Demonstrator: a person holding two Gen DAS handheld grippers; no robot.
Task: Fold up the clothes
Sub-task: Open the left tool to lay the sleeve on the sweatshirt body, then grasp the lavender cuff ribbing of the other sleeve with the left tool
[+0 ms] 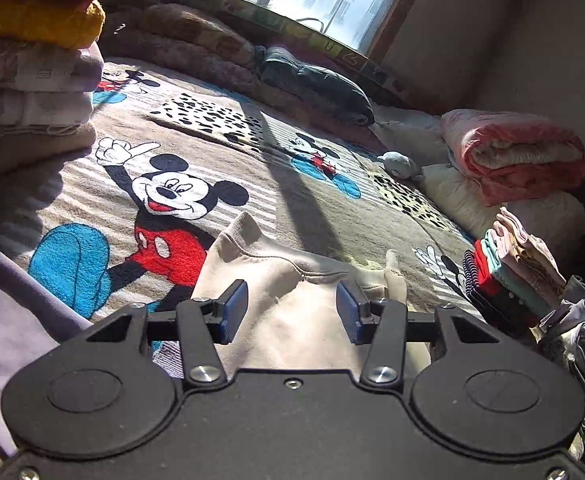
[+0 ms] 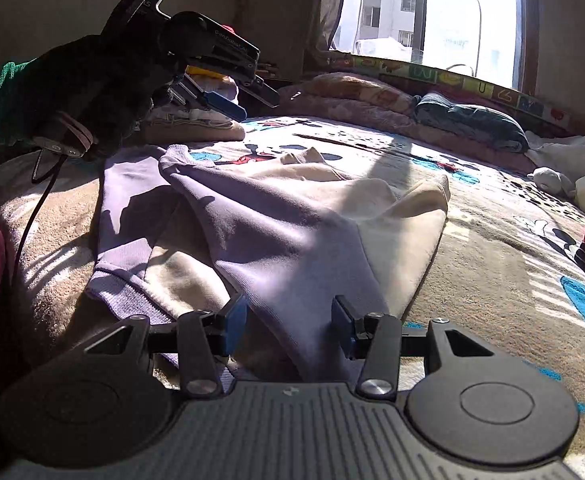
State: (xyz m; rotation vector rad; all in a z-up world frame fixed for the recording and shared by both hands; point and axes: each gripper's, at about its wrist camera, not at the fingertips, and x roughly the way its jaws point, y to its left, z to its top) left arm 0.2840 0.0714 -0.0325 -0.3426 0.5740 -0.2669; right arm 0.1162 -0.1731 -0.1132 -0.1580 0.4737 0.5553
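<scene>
Clothes: a lilac garment (image 2: 276, 236) over a cream garment (image 2: 404, 216) on the bed (image 2: 492, 264). Right gripper (image 2: 289, 326) jaws open. Left gripper (image 1: 292, 308) jaws open, seen raised only in right view; folded stack (image 1: 32, 92) shown only in left view.

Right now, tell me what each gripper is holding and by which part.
Nothing is held. The left gripper is open above the cream sweatshirt; the right gripper is open over the lilac sweatshirt, jaws apart, not clamped.
</scene>
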